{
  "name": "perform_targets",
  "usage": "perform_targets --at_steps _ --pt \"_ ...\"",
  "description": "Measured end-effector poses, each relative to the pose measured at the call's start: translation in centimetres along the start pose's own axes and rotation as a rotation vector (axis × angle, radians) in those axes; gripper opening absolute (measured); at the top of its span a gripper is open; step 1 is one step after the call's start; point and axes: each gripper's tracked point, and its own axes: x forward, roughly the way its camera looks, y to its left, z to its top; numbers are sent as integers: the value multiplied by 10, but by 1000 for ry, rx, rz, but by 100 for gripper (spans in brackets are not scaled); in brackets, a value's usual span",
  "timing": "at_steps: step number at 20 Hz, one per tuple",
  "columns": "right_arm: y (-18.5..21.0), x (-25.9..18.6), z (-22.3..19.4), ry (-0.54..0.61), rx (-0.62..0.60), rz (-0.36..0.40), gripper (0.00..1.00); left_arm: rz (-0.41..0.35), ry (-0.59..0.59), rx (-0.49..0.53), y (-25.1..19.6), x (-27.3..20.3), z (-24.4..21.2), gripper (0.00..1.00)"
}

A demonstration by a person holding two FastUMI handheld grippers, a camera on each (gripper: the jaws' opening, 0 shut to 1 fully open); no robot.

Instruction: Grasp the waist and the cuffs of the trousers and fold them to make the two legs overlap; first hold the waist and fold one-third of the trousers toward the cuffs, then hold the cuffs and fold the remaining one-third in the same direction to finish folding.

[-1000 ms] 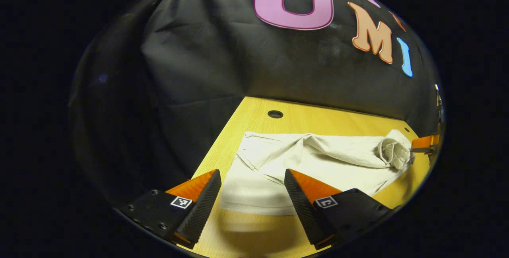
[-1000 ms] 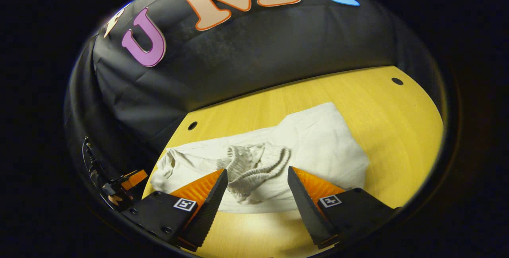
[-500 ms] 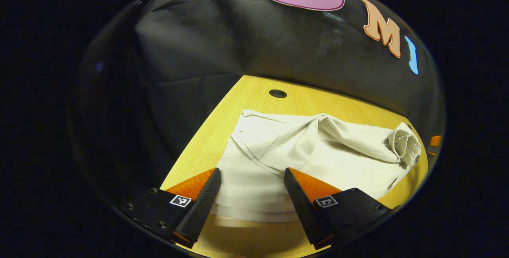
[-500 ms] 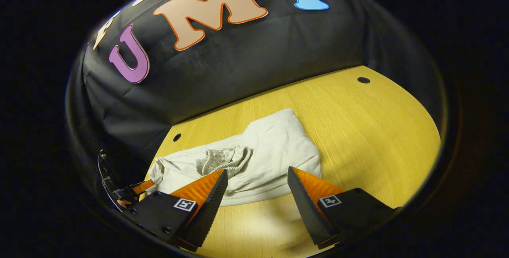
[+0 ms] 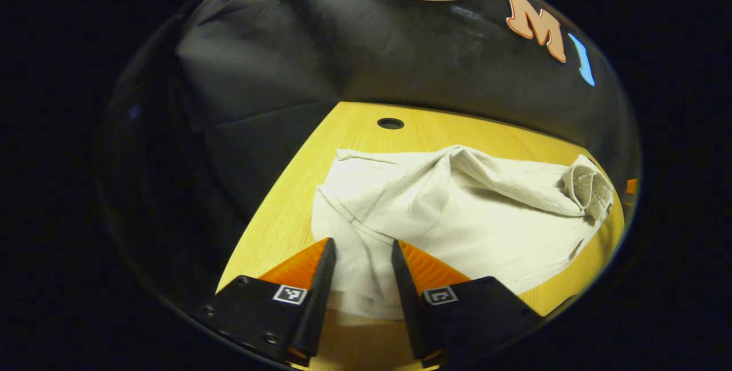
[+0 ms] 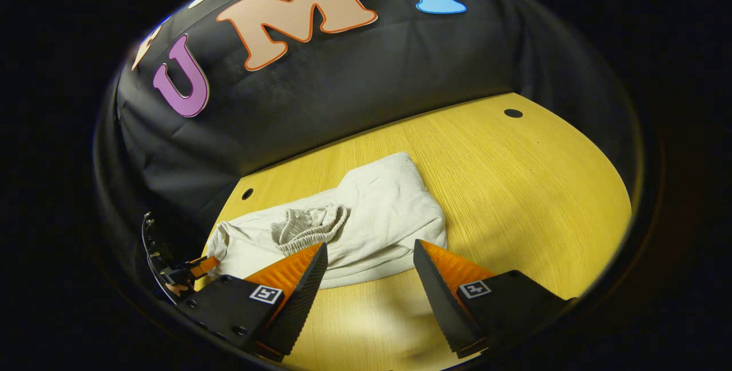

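Cream trousers (image 5: 457,216) lie crumpled on the yellow table (image 5: 354,131). In the left gripper view the cuff end is nearest and the bunched elastic waistband (image 5: 589,188) lies far right. My left gripper (image 5: 363,245) stands over the near cuff edge, its jaws partly drawn in with creased cloth between them and a gap still showing. In the right gripper view the trousers (image 6: 372,222) lie ahead with the waistband (image 6: 309,225) on top. My right gripper (image 6: 370,248) is open and holds nothing, just short of the cloth's near edge. The left gripper (image 6: 191,268) shows at lower left.
The black cloth wall (image 6: 343,91) closes off the far side of the table. Round holes (image 5: 390,123) (image 6: 513,112) sit near the table's back corners. Bare wood (image 6: 532,188) stretches to the right of the trousers in the right gripper view.
My left gripper moved forward onto the cuff end and its jaws narrowed around the cloth. My right gripper let the waistband go and drew back from the trousers, staying open.
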Motion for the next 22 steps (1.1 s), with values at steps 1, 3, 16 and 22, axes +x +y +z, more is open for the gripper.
perform_targets --at_steps 1,3,16,22 --pt "1 0 -1 3 -2 4 96 -22 -12 -15 -8 3 2 51" --pt "0 -1 -2 11 -8 10 96 -26 -27 -56 -12 3 3 15" --pt "-31 -17 7 35 -23 69 96 -58 -179 -106 -52 -38 73 0" --pt "-41 -27 15 34 -9 122 97 -145 -246 -146 -107 -57 115 0"
